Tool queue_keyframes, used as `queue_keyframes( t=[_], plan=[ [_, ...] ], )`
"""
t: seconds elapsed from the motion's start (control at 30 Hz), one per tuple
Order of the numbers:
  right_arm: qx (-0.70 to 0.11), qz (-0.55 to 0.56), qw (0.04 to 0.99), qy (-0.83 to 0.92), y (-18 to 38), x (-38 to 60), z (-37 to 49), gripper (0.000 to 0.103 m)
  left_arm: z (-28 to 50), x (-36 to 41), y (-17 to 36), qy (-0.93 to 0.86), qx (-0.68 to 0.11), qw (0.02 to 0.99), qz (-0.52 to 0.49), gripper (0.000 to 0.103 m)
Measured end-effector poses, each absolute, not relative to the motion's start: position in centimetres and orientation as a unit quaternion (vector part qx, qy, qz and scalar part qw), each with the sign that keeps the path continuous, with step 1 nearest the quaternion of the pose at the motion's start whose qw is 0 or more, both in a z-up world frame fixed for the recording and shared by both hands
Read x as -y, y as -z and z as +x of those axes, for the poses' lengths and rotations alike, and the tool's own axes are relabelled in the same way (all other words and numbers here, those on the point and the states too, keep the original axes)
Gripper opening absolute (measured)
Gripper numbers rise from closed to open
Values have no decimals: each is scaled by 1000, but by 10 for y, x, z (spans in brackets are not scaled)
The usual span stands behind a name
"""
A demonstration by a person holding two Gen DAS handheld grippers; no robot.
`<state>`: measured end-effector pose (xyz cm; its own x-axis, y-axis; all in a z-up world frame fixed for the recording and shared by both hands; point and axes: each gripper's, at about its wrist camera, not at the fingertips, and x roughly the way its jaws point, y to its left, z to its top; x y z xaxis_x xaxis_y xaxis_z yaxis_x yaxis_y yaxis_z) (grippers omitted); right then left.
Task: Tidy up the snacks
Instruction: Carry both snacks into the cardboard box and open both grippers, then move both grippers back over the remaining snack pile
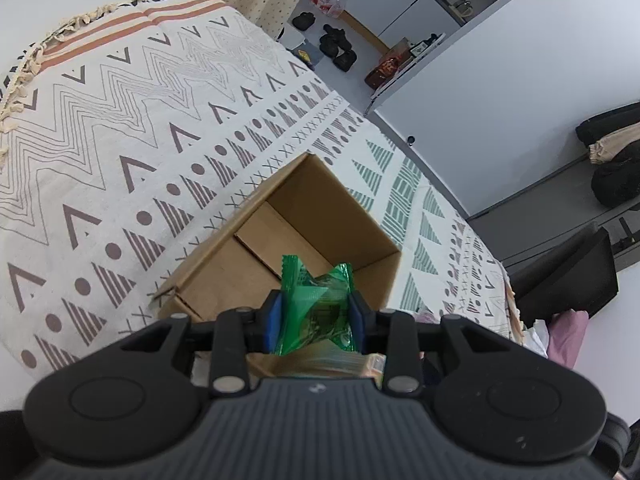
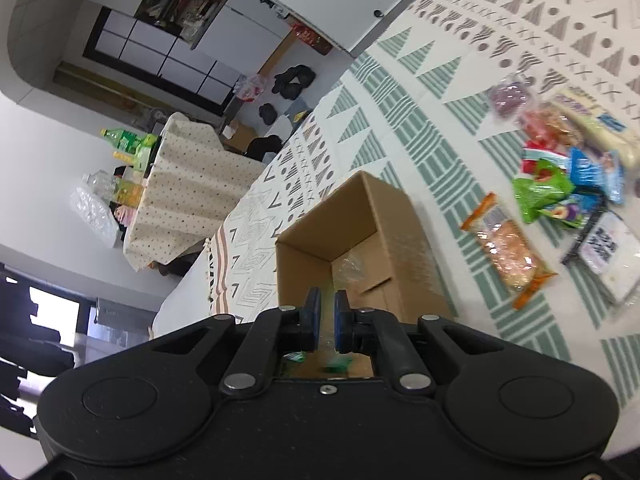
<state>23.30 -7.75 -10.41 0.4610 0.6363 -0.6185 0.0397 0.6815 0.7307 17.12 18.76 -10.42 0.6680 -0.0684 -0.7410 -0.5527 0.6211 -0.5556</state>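
1. The snacks (image 2: 560, 184) that are not put away lie in a loose bunch on the patterned cloth (image 1: 120, 152), to the right of the cardboard box (image 2: 360, 240) in my right camera.
2. In that bunch I can see a bright green bag (image 2: 540, 194), a blue packet (image 2: 596, 172), a long pale packet (image 2: 592, 120), a purple packet (image 2: 510, 94) and a white packet with dark writing (image 2: 604, 248).
3. An orange packet (image 2: 506, 254) lies by itself between the box and the bunch, close to the box but not touching it.
4. My left gripper (image 1: 316, 312) is squeezing a green snack wrapper (image 1: 316, 300). The blue pads press on both sides of it, and the wrapper is crumpled in the middle.
5. The green wrapper hangs over the near edge of the open box (image 1: 288, 248), not yet down inside it.
6. In my left camera, the far part of the box floor looks bare, with just the brown flaps showing.
7. My right gripper (image 2: 328, 312) has its two fingers pulled close together. I see only a thin gap between the blue pads, and the picture is blurry there. I cannot tell if something thin is caught between them.
8. My right gripper points down at the open box too. Something clear and shiny (image 2: 350, 268) shows inside it, but it is too blurry to name.
9. The box stands upright on the cloth with its top open.
10. Far behind, a table with a dotted cloth (image 2: 188, 196) holds some bottles (image 2: 124, 142).
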Motion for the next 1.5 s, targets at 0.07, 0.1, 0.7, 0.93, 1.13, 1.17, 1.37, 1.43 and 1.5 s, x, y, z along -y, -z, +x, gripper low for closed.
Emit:
queue_keyframes(
  t=[0.07,0.1,0.7,0.93,1.13,1.17,1.37,1.43,1.5],
  plan=[
    [-481,343,783,-193,108,71,239,7,179,-191,110,-144,-383,818,-405,34],
    [-484,339,784,-191,112,68,242,7,183,-192,114,-143,-390,816,-401,35],
    [-485,279,812,-166,114,109,223,40,180,-162,108,-142,-418,823,-358,76],
    [-469,252,832,-157,105,139,211,61,173,-131,104,-146,-432,827,-328,78],
    [-456,233,846,-151,100,165,204,73,165,-108,99,-140,-434,833,-313,80],
    [-453,230,848,-151,99,169,202,79,165,-104,97,-138,-434,835,-310,81],
    [-433,211,862,-155,94,195,197,95,160,-84,94,-133,-428,844,-295,94],
    [-430,209,865,-155,94,203,196,98,160,-79,93,-130,-424,847,-294,98],
    [-425,199,869,-157,93,210,195,99,160,-72,91,-131,-424,850,-284,101]
  ],
)
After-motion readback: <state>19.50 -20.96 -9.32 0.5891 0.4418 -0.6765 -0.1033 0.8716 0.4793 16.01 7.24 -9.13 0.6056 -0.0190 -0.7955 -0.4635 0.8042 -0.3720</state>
